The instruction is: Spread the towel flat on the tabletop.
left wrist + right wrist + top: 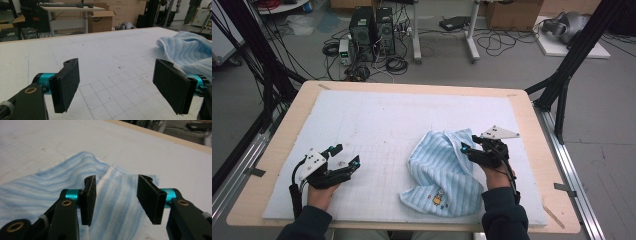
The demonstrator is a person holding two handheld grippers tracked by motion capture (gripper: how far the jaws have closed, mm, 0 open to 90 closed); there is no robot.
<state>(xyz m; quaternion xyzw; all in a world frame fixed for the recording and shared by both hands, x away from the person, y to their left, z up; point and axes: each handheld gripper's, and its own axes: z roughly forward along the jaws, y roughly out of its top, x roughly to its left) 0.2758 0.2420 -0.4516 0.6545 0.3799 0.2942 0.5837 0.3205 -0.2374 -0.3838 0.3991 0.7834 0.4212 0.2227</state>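
While the person's two forearms enter from the near edge of the high view, the crumpled pale-blue striped terry towel (443, 172) lies on the right half of the white gridded foam mat (382, 125), which covers the light wooden tabletop (532, 130). A small printed motif shows on the towel's near corner, and its far part is folded over in a raised ridge.

Right gripper (468, 150): held at the towel's right edge, with the grey three-cornered plate (499, 133) on top. In the right gripper view (115, 200) the two black pads stand apart above the striped cloth, with a folded edge of the towel (110, 192) running between and below them; neither pad presses on it, so the cloth lies released.

Left gripper (347, 155): held over bare mat at the left, well apart from the towel. In the left gripper view (120, 85) its black jaws are spread wide with only the gridded mat (105, 75) between them; nothing is grasped. The towel (187, 52) appears at the right of that view, beyond the right-hand jaw.

Beyond the table, computer towers (372, 32) and tangled cables stand on the grey floor.
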